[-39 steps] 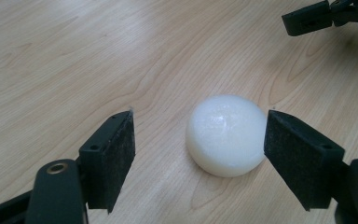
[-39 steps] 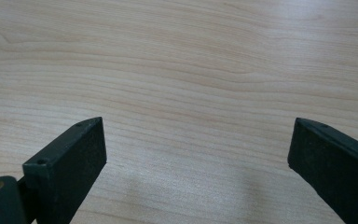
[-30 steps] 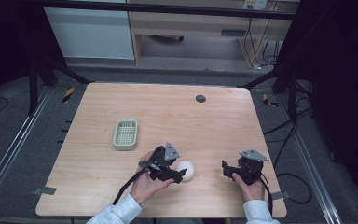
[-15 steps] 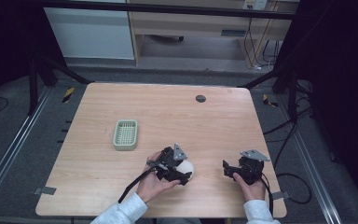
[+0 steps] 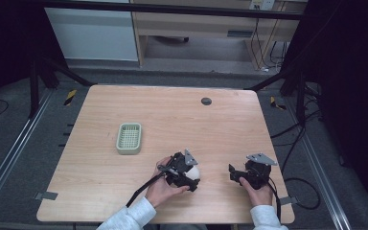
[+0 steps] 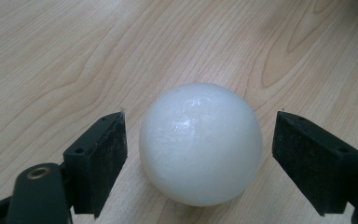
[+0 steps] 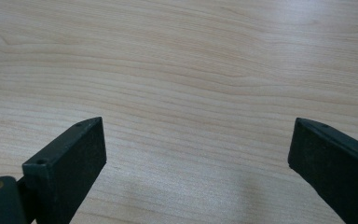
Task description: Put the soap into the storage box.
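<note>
Hands at near table edge, pale sleeves coming in from the bottom. Left gripper (image 5: 188,173) sits low over the white ball (image 6: 200,143), jaws spread wide, one pad on each side of it, small gaps both sides, not touching. Ball rests on the wooden table (image 5: 172,120), near edge, slightly right of centre; in the high view the left gripper covers most of it, just a white patch showing (image 5: 193,171). Black cable trails from the left gripper back past the left hand (image 5: 165,189) toward the table's near edge.

Right gripper (image 5: 237,173) well apart to the right, held by the right hand (image 5: 256,188), jaws spread wide with bare wood between them, nothing held. Grey three-cornered plate on top of each gripper.

Farther out, left of centre, green basket (image 5: 129,138) with slotted bottom, well clear of both grippers. Far side, small dark round disc (image 5: 206,101) set near the table's far edge. Nothing lies between the ball and the basket. Beyond the table: grey floor, cables at right, wooden furniture at back.
</note>
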A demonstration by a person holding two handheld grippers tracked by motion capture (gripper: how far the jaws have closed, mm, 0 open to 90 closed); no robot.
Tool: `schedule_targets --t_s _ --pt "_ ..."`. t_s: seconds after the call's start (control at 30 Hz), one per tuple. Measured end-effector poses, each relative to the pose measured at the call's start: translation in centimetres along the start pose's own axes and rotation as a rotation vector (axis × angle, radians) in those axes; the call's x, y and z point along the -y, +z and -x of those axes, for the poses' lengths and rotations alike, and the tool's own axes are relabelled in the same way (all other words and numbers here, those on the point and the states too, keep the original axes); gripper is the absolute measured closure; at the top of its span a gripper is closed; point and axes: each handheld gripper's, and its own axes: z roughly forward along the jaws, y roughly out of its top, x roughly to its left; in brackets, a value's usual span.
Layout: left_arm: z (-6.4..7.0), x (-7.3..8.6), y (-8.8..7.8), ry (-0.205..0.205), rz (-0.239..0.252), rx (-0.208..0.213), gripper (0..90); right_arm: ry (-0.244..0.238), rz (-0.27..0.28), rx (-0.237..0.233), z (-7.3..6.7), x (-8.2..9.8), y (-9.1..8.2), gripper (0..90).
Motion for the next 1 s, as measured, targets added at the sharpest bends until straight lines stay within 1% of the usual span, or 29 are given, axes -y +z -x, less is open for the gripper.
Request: schedule_targets --t_s 0.07,0.1,0.17,0.27,0.33,0.37,0.4,0.43,0.47,0.53,0.67,1.0 --pt "0.0 0.0 0.1 -0.004 -0.001 -0.002 17.9 -0.004 -0.001 0.002 0.0 0.0 0.0 4.5" --pt "0.0 0.0 0.2 0.007 -0.013 -0.003 18.0 -0.005 -0.002 0.002 0.0 0.0 0.0 4.5" --pt "-0.1 0.0 0.5 -0.001 -0.020 0.003 18.4 -0.008 -0.006 0.001 -0.1 0.0 0.0 4.5" --pt "-0.2 0.0 0.8 0.003 -0.030 0.002 18.8 -0.006 -0.006 -0.002 -0.1 0.0 0.0 4.6" --pt "-0.2 0.0 1.0 0.002 -0.039 0.006 19.1 -0.008 -0.006 -0.001 -0.1 0.0 0.0 4.6" --pt "-0.3 0.0 1.2 0.006 -0.053 0.007 19.1 -0.008 -0.005 0.000 -0.1 0.0 0.0 4.6" --pt "-0.3 0.0 1.2 0.006 -0.053 0.007 19.2 -0.008 -0.005 0.000 -0.1 0.0 0.0 4.6" --pt "-0.2 0.0 1.3 -0.003 -0.048 0.011 19.2 -0.004 -0.005 -0.001 -0.1 0.0 0.0 4.5" --pt "-0.3 0.0 1.4 0.004 -0.061 0.014 19.6 -0.007 -0.008 -0.001 -0.1 0.0 0.0 4.5" --pt "-0.4 0.0 1.5 0.003 -0.067 0.019 20.3 -0.008 -0.006 -0.002 -0.1 0.0 0.0 4.5" --pt "-0.3 0.0 1.7 0.003 -0.073 0.021 21.7 -0.010 -0.009 -0.002 -0.1 0.0 0.1 4.9" --pt "-0.3 -0.1 1.7 0.003 -0.078 0.019 22.1 -0.006 -0.011 0.001 -0.1 0.0 0.1 4.9"
